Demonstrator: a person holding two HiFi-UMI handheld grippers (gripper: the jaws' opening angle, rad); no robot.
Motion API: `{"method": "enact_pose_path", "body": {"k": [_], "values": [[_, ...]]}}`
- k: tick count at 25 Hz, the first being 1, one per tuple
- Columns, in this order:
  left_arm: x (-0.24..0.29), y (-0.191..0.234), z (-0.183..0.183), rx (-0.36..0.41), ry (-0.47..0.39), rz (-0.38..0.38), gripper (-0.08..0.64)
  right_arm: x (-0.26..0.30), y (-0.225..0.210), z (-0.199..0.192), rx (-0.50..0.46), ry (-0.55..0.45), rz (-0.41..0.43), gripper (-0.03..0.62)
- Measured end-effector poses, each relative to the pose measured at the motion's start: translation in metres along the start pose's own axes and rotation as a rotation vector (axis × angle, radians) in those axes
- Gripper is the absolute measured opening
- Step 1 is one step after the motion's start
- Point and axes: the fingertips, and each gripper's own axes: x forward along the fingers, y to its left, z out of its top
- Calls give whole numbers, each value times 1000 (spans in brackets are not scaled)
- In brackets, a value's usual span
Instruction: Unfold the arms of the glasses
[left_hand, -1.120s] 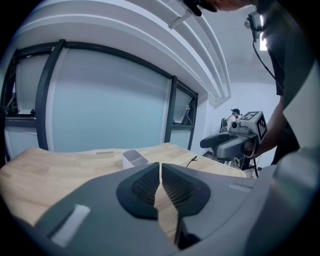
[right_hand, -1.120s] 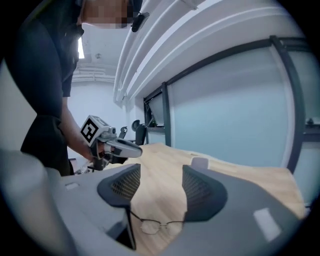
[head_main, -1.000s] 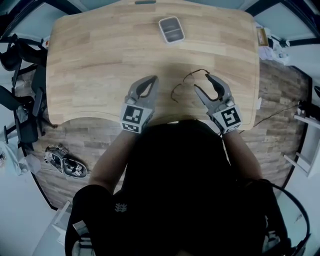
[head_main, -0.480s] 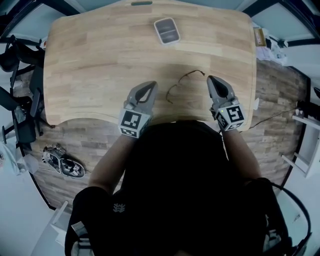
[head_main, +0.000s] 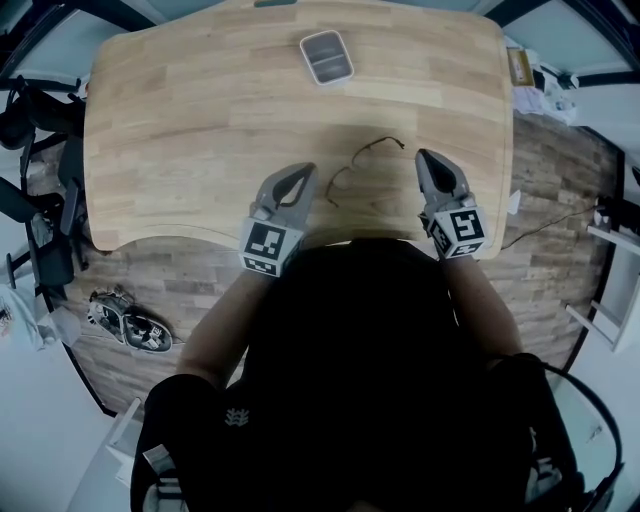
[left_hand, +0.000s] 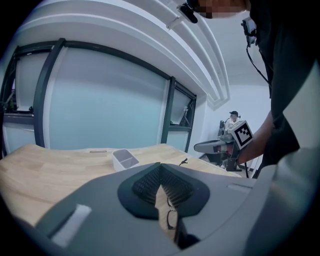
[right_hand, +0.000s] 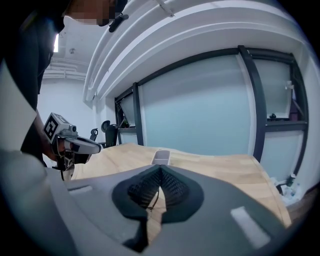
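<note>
One pair of thin dark wire-rimmed glasses (head_main: 352, 168) lies on the light wooden counter (head_main: 200, 120), between two grey grippers. The left gripper (head_main: 305, 168) and right gripper (head_main: 421, 153) are both clenched on nothing. One small grey rectangular tray (head_main: 326, 57) sits farther back.

A small grey tray (head_main: 327, 57) sits near the far edge of the light wooden table (head_main: 180, 120).

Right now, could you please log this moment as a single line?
glasses: on wooden table | left gripper: shut, empty, left of glasses | right gripper: shut, beside their arm tip
</note>
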Motion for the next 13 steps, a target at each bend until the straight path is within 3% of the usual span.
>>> {"method": "enact_pose_path", "body": {"k": [13], "values": [[5, -5, 4, 14, -1, 0, 6, 4, -5, 6, -2, -20, 10, 2]]}}
